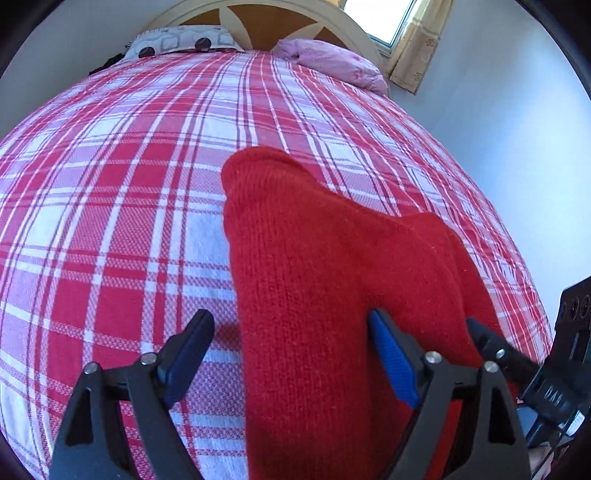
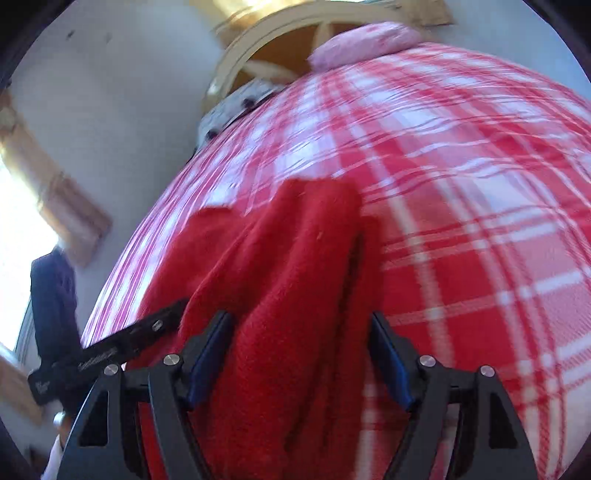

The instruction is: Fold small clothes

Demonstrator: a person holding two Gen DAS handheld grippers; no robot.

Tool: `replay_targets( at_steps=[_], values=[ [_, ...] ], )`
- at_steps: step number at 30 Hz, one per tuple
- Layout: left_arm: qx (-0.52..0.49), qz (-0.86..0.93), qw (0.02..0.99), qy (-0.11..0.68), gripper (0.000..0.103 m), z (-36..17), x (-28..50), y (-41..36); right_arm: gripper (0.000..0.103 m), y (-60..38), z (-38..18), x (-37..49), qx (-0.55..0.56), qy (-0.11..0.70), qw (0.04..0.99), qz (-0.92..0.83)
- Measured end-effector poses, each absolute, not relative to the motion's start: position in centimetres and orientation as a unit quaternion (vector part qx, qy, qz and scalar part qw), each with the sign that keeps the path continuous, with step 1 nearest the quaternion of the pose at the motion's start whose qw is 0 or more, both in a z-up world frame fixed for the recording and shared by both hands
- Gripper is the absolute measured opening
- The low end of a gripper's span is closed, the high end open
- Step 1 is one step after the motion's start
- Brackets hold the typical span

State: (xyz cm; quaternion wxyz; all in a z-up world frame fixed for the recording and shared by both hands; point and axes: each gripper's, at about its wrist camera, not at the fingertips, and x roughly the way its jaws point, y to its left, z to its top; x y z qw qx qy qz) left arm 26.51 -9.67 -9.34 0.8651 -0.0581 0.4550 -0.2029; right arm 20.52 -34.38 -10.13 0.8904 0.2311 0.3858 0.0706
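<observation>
A red knitted garment (image 1: 314, 240) lies folded lengthwise on the red and white plaid bedspread (image 1: 110, 184), running away from me. My left gripper (image 1: 291, 325) straddles its near end with the jaws wide; the left pad stands clear of the fabric and the blue right pad (image 1: 391, 354) rests at its edge. In the blurred right wrist view the same garment (image 2: 280, 258) bunches between the fingers of my right gripper (image 2: 299, 332), whose jaws stand apart without pinching it. Each gripper shows at the side of the other's view, the right one (image 1: 517, 354) and the left one (image 2: 122, 343).
A pink pillow (image 1: 332, 62) and a patterned pillow (image 1: 177, 40) lie at the head of the bed under a cream headboard (image 1: 236, 22). A window with a beige curtain (image 1: 417, 48) is on the far right wall. The bed's right edge runs close to the wall.
</observation>
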Motion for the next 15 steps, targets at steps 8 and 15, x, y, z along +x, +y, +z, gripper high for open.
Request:
replay_targets(
  at_steps=[8,15],
  values=[
    [0.008,-0.196,0.887,0.418,0.037,-7.4,24.0,-11.6,0.035,-34.0,-9.4,18.0,0.267,0.356,0.894,0.061],
    [0.003,-0.185,0.890,0.417,0.035,-6.0,21.6,-10.0,0.034,-31.0,-7.2,14.3,0.233,0.331,0.914,0.040]
  ],
)
